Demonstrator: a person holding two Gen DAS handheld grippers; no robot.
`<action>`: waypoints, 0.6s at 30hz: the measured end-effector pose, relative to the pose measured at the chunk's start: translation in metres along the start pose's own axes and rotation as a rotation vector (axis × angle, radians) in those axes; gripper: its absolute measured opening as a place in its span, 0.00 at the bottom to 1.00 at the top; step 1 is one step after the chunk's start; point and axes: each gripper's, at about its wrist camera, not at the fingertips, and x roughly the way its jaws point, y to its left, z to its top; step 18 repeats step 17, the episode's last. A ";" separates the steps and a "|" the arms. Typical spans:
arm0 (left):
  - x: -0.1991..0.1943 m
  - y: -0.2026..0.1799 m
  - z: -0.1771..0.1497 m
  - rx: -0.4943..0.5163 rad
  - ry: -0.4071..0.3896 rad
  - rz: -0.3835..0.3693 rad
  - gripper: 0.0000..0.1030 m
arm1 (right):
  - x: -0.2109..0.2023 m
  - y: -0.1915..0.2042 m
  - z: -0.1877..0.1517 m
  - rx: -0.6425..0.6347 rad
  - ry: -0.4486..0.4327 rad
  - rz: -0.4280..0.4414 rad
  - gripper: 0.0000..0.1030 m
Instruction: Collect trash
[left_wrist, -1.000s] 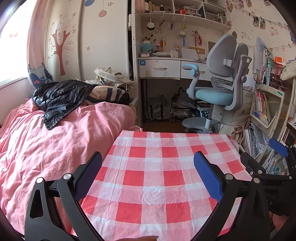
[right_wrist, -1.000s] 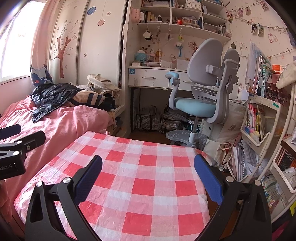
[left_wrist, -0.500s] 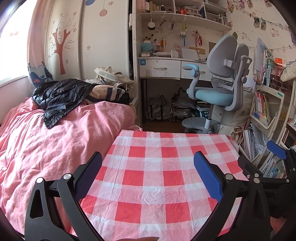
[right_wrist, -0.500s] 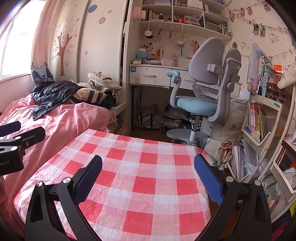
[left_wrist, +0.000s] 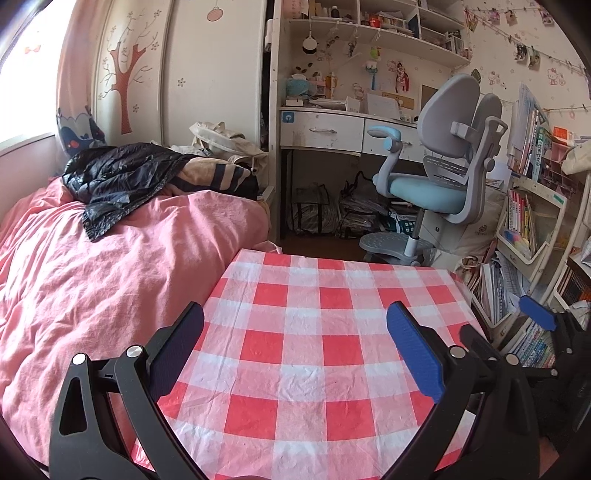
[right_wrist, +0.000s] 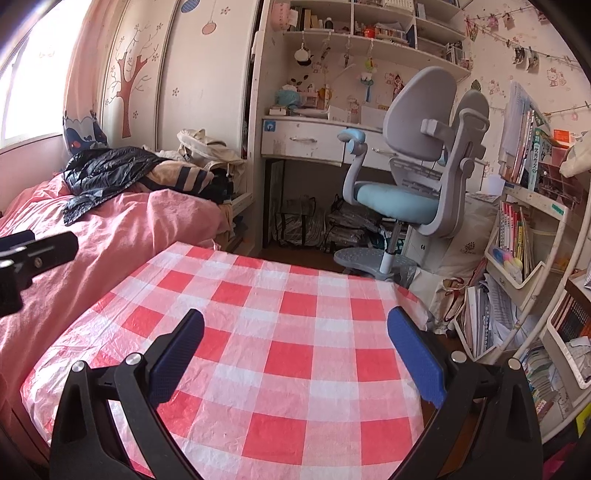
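My left gripper (left_wrist: 295, 354) is open and empty, held above a table with a red-and-white checked cloth (left_wrist: 325, 332). My right gripper (right_wrist: 295, 354) is open and empty above the same cloth (right_wrist: 258, 332). The right gripper also shows at the right edge of the left wrist view (left_wrist: 535, 317), and the left gripper at the left edge of the right wrist view (right_wrist: 26, 254). I see no trash on the cloth in either view.
A bed with a pink cover (left_wrist: 92, 277) adjoins the table's left side, with a black jacket (left_wrist: 118, 177) on it. A grey and blue desk chair (left_wrist: 443, 177) stands beyond the table by a white desk (left_wrist: 321, 129). Bookshelves (right_wrist: 524, 236) crowd the right.
Both grippers have shifted slightly; the views tilt a little and the right gripper sits a bit lower in the left wrist view. Both stay open.
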 end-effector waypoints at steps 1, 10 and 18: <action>-0.001 0.000 0.000 0.005 -0.002 0.002 0.93 | 0.006 -0.001 -0.002 0.005 0.023 0.004 0.93; 0.002 0.003 0.000 0.013 0.025 0.021 0.93 | 0.071 -0.005 -0.021 -0.019 0.242 -0.043 0.93; 0.009 0.009 0.002 -0.002 0.065 0.034 0.93 | 0.123 -0.012 -0.040 0.016 0.413 -0.079 0.93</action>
